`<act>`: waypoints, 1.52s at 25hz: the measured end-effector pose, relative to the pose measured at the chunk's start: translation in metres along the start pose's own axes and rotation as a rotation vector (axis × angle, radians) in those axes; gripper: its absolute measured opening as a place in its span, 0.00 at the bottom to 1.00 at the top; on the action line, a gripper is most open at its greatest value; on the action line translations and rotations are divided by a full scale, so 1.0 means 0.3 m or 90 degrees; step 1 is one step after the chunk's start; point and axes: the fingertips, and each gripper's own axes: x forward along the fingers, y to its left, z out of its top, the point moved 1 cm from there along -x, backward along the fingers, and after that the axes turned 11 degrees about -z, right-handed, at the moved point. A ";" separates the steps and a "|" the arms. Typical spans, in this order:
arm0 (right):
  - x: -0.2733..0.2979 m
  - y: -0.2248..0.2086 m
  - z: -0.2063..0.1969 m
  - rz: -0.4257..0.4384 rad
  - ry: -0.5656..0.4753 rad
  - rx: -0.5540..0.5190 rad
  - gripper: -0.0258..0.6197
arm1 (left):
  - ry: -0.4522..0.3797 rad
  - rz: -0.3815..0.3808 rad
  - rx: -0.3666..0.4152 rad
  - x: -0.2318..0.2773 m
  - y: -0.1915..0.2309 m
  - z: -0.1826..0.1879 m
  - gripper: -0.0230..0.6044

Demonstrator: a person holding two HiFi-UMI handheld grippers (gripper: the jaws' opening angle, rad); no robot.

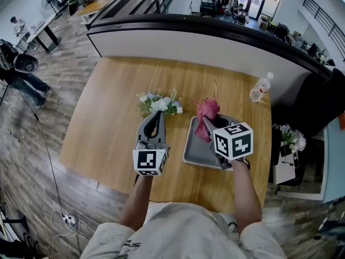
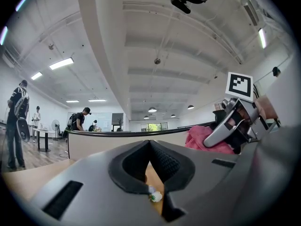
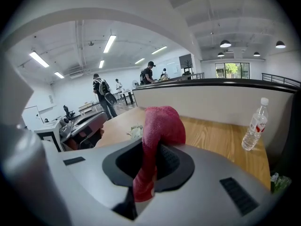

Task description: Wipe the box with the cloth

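At the box (image 1: 194,151), pink cloth (image 1: 207,111) in right hand-held gripper (image 1: 206,125)

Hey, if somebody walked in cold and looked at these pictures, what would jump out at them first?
The bright red cloth stands out first, pinched in the right gripper over the grey box on the wooden table. Next comes the left gripper, shut and empty, pointing at a small bunch of white flowers. A water bottle stands near the table's far right corner.
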 end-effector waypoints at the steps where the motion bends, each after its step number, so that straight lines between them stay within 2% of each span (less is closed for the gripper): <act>1: 0.007 0.008 -0.007 0.004 0.004 -0.001 0.14 | -0.001 0.001 0.000 0.000 0.000 0.000 0.06; 9: 0.068 0.067 -0.098 0.026 0.053 -0.015 0.14 | 0.003 0.006 -0.007 -0.008 0.000 -0.021 0.06; 16: 0.178 0.107 -0.328 0.013 0.170 -0.032 0.14 | 0.009 0.002 -0.012 -0.008 -0.005 -0.028 0.06; 19: 0.212 0.103 -0.396 -0.012 0.197 -0.046 0.14 | 0.013 -0.001 -0.013 -0.006 -0.003 -0.035 0.06; 22: 0.214 0.105 -0.404 -0.028 0.200 -0.054 0.14 | 0.015 -0.002 -0.016 -0.007 -0.002 -0.042 0.06; 38: 0.220 0.102 -0.409 0.000 0.207 -0.026 0.14 | 0.013 -0.014 -0.015 0.013 -0.032 -0.043 0.06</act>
